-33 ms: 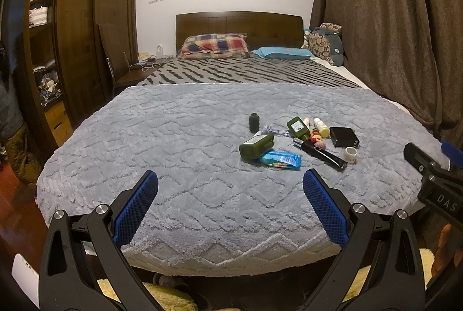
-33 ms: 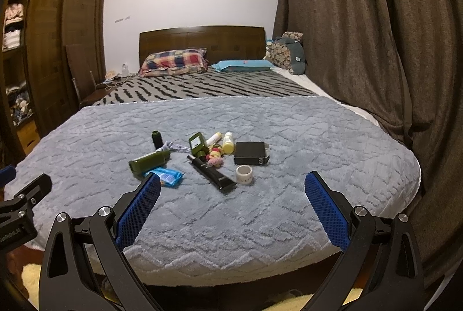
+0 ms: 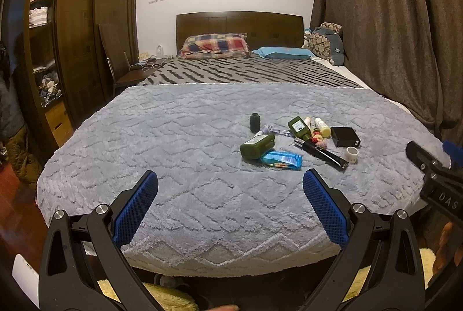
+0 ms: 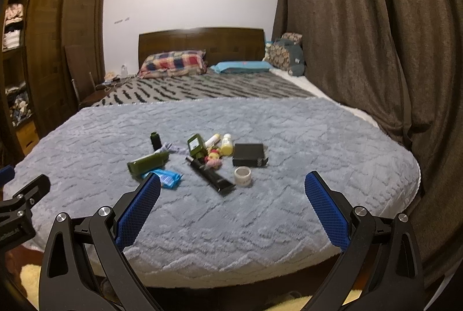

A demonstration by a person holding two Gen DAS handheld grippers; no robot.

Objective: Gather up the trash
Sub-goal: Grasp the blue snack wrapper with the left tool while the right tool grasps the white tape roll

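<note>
Both tools hang at the foot of the bed, short of the grey blanket (image 3: 173, 154); the left gripper (image 3: 230, 192) and right gripper (image 4: 233, 195) are spread wide, holding nothing; the blue wrapper (image 4: 167, 177), likeliest trash, lies on the blanket beside the green bottle (image 4: 147, 163), nearest of the clutter; I would approach low, pinching only the wrapper's free edge.

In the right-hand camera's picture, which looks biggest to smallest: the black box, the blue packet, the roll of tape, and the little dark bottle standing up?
1. Black box
2. Blue packet, partly hidden by a gripper finger, so it may rival the box
3. Roll of tape
4. Little dark bottle, much like the tape and farther away, so unsure
</note>
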